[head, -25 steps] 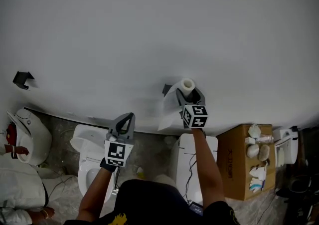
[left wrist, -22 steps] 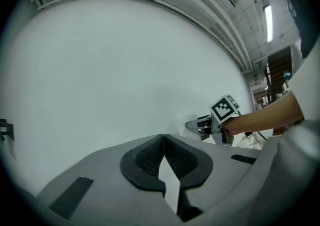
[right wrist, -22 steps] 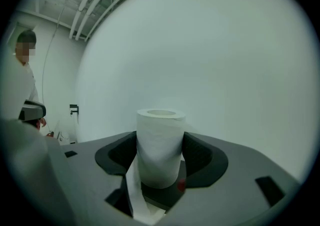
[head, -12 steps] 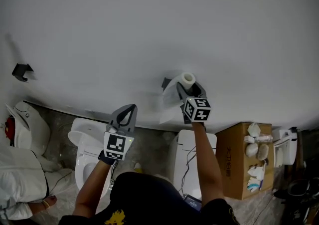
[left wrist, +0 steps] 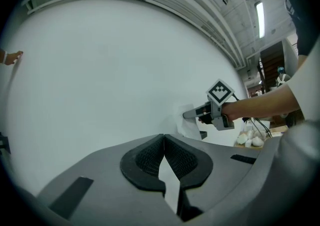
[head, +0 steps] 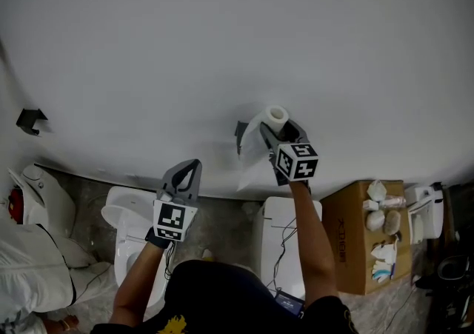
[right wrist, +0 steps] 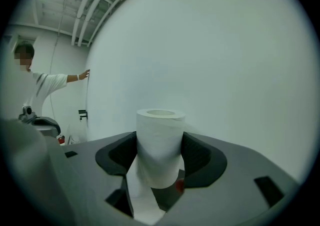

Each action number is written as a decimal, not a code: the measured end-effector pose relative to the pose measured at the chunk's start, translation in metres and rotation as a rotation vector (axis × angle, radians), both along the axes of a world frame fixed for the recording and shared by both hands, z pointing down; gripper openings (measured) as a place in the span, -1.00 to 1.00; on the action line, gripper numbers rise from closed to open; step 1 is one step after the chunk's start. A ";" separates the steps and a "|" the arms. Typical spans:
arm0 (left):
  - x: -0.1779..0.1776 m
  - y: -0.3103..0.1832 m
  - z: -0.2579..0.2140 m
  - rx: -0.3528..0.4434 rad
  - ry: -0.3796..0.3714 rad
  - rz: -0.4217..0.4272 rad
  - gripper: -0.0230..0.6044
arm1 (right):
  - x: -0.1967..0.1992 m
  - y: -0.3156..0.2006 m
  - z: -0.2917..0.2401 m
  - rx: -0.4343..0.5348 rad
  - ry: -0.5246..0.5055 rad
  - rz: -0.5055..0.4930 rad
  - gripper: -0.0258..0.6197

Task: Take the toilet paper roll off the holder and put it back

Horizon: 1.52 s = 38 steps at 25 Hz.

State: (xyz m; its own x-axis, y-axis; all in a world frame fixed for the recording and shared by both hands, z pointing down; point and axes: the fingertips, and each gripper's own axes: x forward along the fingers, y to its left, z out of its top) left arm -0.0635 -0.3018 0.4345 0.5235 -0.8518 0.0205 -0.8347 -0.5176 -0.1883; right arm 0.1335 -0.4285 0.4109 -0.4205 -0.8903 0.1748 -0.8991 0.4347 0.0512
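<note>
A white toilet paper roll (head: 278, 115) stands upright between the jaws of my right gripper (head: 283, 132), which is shut on it close to the white wall. A loose sheet (head: 252, 158) hangs down from the roll. The dark holder bracket (head: 240, 132) sticks out of the wall just left of the roll. In the right gripper view the roll (right wrist: 159, 132) fills the gap between the pads of my right gripper (right wrist: 160, 145). My left gripper (head: 187, 175) hangs lower left, shut on nothing. From the left gripper view, its jaws (left wrist: 163, 142) touch, and the right gripper (left wrist: 200, 115) shows beyond.
Below the wall stand a white toilet (head: 127, 215), a second white tank (head: 287, 221) and a cardboard box (head: 357, 236) holding several white things. A small black bracket (head: 29, 119) sits on the wall far left. A person in white (right wrist: 45, 85) touches the wall.
My right gripper has lifted the roll a little up the wall, away from the holder. The left gripper has hardly moved.
</note>
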 end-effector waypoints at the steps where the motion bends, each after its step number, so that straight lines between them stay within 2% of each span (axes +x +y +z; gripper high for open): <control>1: 0.000 0.001 -0.001 -0.001 -0.004 0.002 -0.87 | -0.002 0.001 -0.006 0.003 -0.003 -0.012 -0.09; 5: 0.005 0.000 -0.011 -0.009 0.002 -0.006 -0.87 | -0.007 -0.003 -0.042 0.008 -0.012 -0.075 -0.09; 9: 0.010 -0.004 -0.019 -0.002 -0.039 0.013 -0.87 | -0.009 -0.001 -0.075 0.012 -0.022 -0.114 -0.09; 17: 0.006 -0.014 -0.027 -0.020 -0.059 0.007 -0.87 | -0.020 0.009 -0.141 0.031 -0.046 -0.203 -0.09; 25: 0.017 -0.026 -0.032 -0.064 -0.065 -0.002 -0.87 | -0.007 -0.006 -0.187 0.036 -0.058 -0.228 -0.09; 31: 0.003 -0.011 -0.018 -0.069 -0.073 0.007 -0.87 | -0.019 0.013 -0.219 0.090 -0.060 -0.240 -0.09; 38: -0.003 -0.021 -0.021 -0.058 -0.058 0.008 -0.87 | -0.018 0.001 -0.263 0.124 -0.059 -0.249 -0.09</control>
